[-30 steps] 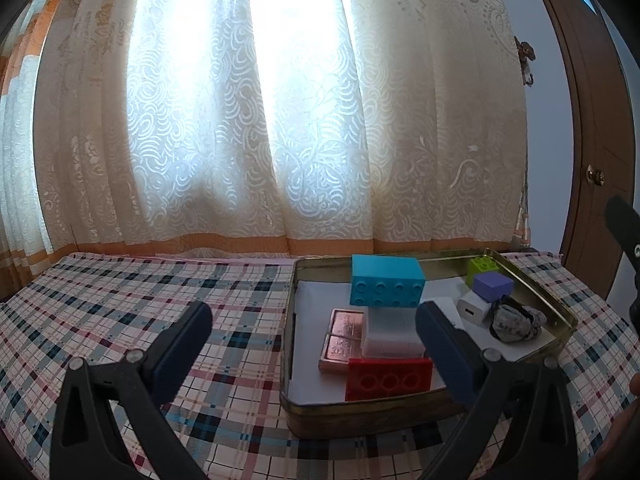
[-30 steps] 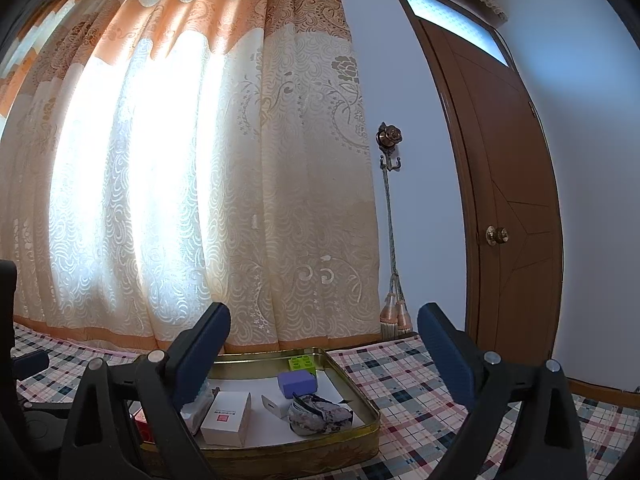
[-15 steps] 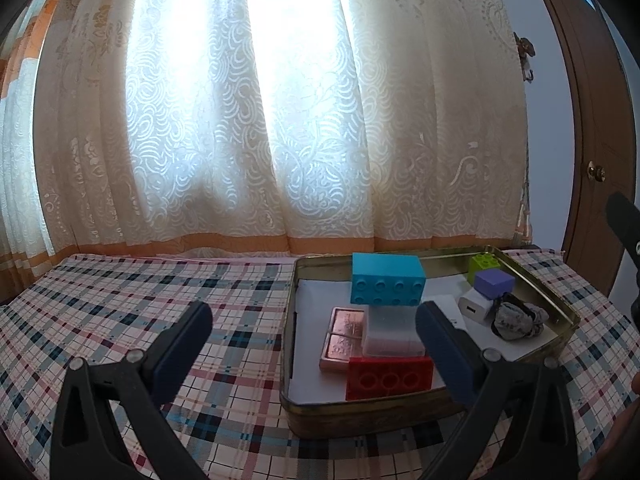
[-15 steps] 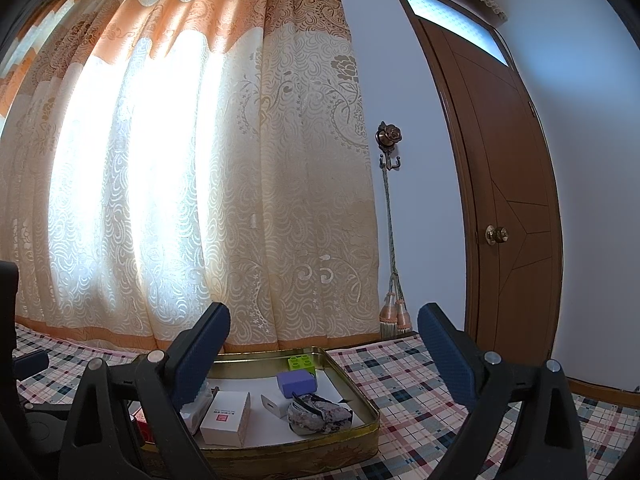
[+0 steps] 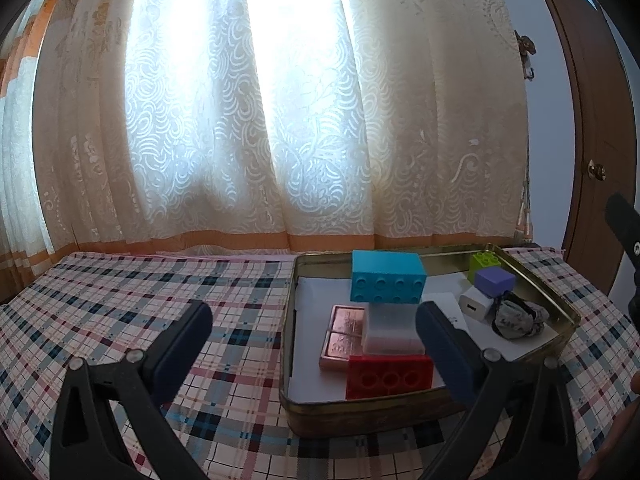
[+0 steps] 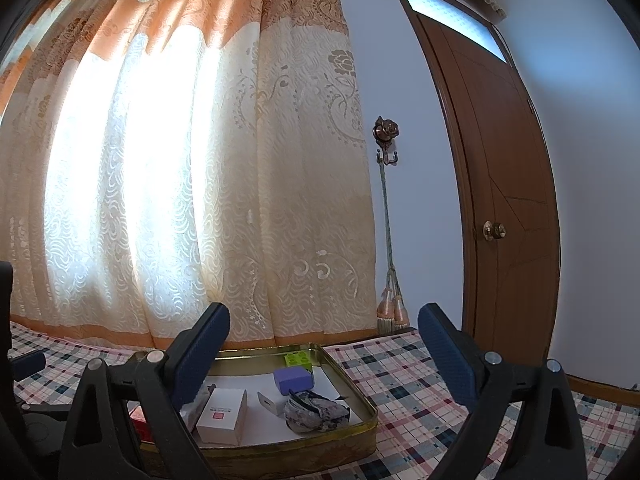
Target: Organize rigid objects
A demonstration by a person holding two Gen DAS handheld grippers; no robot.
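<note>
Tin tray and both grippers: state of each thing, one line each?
left gripper: open, empty, above the tablecloth.
right gripper: open, empty.
tin tray: lidless, holding objects.
blue brick: stacked on the translucent box.
red brick: on its side, studs facing the camera.
copper tins: lying flat.
purple block: resting on the white charger.
green brick: far corner.
door: closed.

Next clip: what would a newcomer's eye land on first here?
Probably the gold tin tray on the plaid cloth, packed with objects: a blue brick perched on a translucent box, with a red brick at the near edge. Behind it glows the backlit lace curtain. Both tools, left and right, hang open and empty.
</note>
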